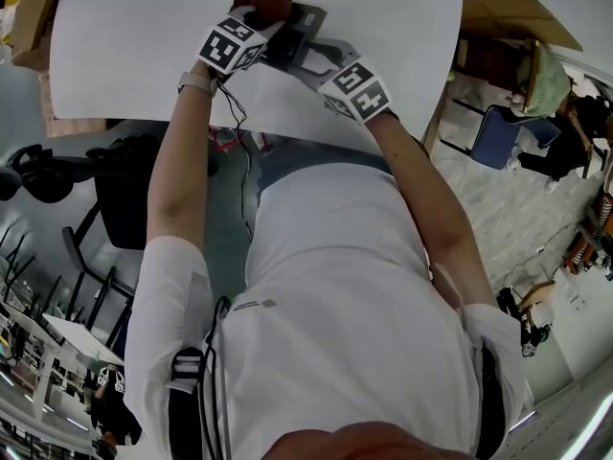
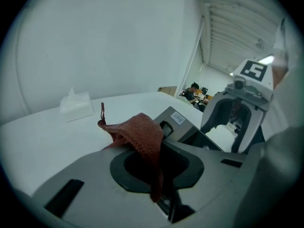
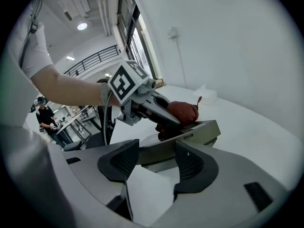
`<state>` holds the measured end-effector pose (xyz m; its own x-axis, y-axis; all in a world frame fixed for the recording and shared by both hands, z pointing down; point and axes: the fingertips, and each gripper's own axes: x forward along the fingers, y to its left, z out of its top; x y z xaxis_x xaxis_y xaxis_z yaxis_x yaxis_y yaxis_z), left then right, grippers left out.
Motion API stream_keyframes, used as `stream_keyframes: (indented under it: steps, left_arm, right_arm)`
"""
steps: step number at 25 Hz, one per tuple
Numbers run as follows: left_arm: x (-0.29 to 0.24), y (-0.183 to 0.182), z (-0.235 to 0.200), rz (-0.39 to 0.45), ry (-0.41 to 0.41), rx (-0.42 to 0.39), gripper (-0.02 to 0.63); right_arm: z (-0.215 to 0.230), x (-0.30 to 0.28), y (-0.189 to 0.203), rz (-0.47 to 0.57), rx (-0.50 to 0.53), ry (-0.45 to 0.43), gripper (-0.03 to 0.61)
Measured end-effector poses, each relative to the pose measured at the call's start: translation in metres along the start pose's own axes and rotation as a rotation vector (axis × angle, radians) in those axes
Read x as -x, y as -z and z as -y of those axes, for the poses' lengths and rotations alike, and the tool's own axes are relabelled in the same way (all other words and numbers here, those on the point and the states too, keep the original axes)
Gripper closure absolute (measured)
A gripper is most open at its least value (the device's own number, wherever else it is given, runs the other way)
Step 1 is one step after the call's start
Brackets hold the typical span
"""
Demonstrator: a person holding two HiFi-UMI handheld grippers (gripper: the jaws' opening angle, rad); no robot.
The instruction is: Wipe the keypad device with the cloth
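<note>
Cannot make out keys on the keypad device (image 3: 202, 132), edge-on in the right gripper view, largely covered in the head view. Cannot read its small label (image 2: 178, 118), nor see the left gripper's (image 2: 159, 172) pads under the cloth (image 2: 142, 134).

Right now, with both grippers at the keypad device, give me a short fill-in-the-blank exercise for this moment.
1. The left gripper is shut on the red-brown ___.
2. The right gripper is ___, not shut: its pads press on nothing.
3. The grey keypad device lies on a ___ table.
Missing words: cloth; open; white.
</note>
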<state>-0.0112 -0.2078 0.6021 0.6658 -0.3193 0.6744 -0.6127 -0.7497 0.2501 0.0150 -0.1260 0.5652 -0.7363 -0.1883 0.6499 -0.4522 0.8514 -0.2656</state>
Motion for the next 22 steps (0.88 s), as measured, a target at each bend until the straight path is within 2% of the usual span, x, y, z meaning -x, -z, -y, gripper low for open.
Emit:
stream_keyframes:
  steps: [15, 22]
  left_arm:
    - [0.036, 0.023, 0.064, 0.072, 0.156, 0.02, 0.558]
    - [0.046, 0.024, 0.075, 0.077, 0.138, -0.012, 0.558]
  right_arm:
    - [0.001, -0.001, 0.0, 0.03, -0.008, 0.012, 0.367]
    - [0.001, 0.01, 0.01, 0.039, -0.048, 0.008, 0.36]
